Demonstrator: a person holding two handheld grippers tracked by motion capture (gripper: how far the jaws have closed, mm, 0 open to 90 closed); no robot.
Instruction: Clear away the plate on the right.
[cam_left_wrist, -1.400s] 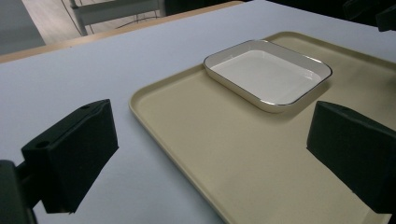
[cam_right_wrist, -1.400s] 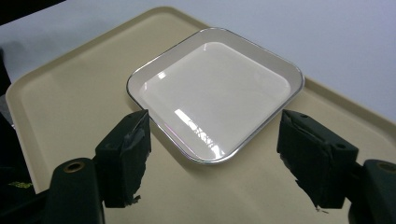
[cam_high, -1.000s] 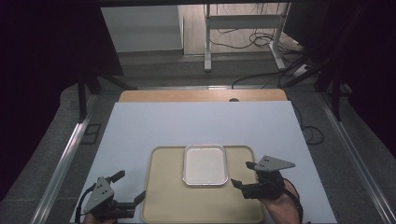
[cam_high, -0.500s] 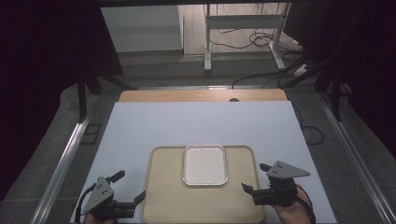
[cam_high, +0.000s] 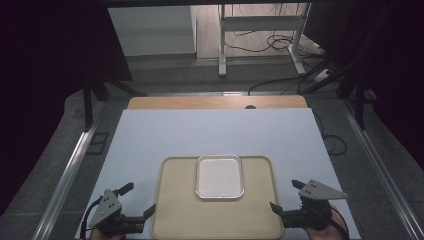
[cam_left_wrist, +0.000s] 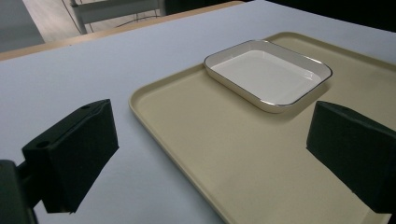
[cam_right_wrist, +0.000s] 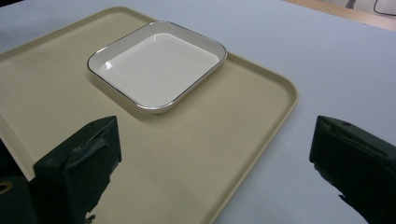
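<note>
A beige tray (cam_high: 215, 215) lies flat on the pale blue counter (cam_high: 210, 132), close to the near edge and roughly midway between the left and right edges. It is a wide rectangle with rounded corners and a low raised lip all around, its surface plain and matte.

On the tray, toward its far edge and about centred, sits a shallow white dish (cam_high: 219, 176). The dish is rectangular with rounded corners, glossy inside, with a thin dark line running around its rim. Nothing lies in the dish, and the dish is the one thing on the tray. Seen from the left gripper view, the dish (cam_left_wrist: 267, 74) rests flat with its near wall casting a soft shadow on the tray (cam_left_wrist: 224, 154); the right gripper view shows the same dish (cam_right_wrist: 156, 65) set well in from the tray's (cam_right_wrist: 196, 163) near right corner.

The left hand-held gripper (cam_high: 137, 203) hangs just off the tray's near left corner, jaws spread and holding nothing. The right hand-held gripper (cam_high: 286, 196) is just off the near right corner of the tray, above the bare counter; its jaws have just been opening and stand wide apart, with nothing gripped between them, though the tray's right lip runs through the gap farther off.
</note>
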